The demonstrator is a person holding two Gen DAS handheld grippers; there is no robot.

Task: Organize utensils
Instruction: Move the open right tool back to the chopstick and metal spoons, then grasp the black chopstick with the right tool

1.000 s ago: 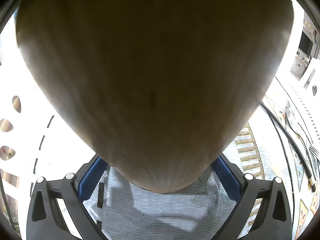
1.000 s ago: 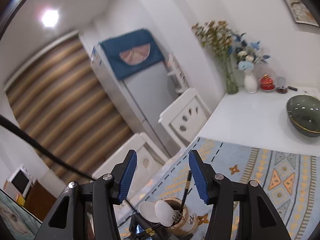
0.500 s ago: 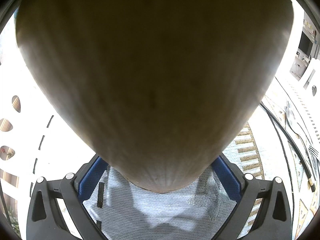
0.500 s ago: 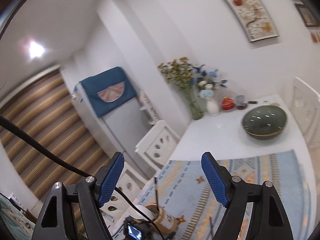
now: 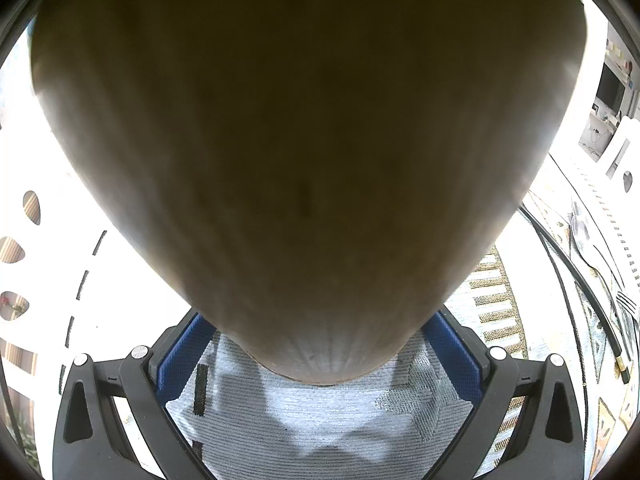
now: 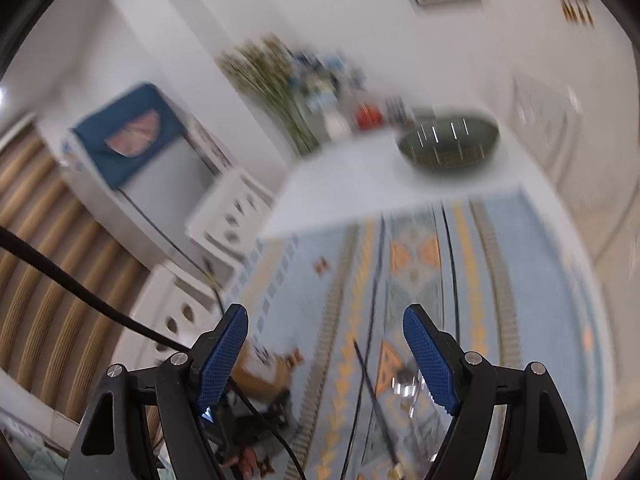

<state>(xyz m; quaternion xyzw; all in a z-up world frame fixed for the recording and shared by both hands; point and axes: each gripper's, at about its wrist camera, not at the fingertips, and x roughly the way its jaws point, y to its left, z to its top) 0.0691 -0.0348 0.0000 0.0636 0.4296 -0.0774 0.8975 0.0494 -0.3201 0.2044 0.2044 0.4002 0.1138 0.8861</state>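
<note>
- Left wrist view is basically all brown holder [image 5: 304, 152]: the left gripper [image 5: 320, 356] has its blue pads pinching that utensil holder on both sides, right above the woven mat [image 5: 320, 420].
- Off to the right of it, chopsticks [image 5: 576, 292] and a fork [image 5: 626, 300] lie on the patterned mat.
- Right gripper [image 6: 326, 360] has just been opening up, jaws spread wide with nothing between them.
- Below it, blurry: a black chopstick [image 6: 370, 388] and something shiny [image 6: 406, 390] on the mat; can't tell which utensil.

A matt, faintly streaked tan holder [image 5: 304, 152] stands on woven cloth [image 5: 320, 420]. Ribbed blue pads [image 6: 430, 356] line matt black plastic fingers. The dark bowl [image 6: 448, 144] looks glossy.
</note>
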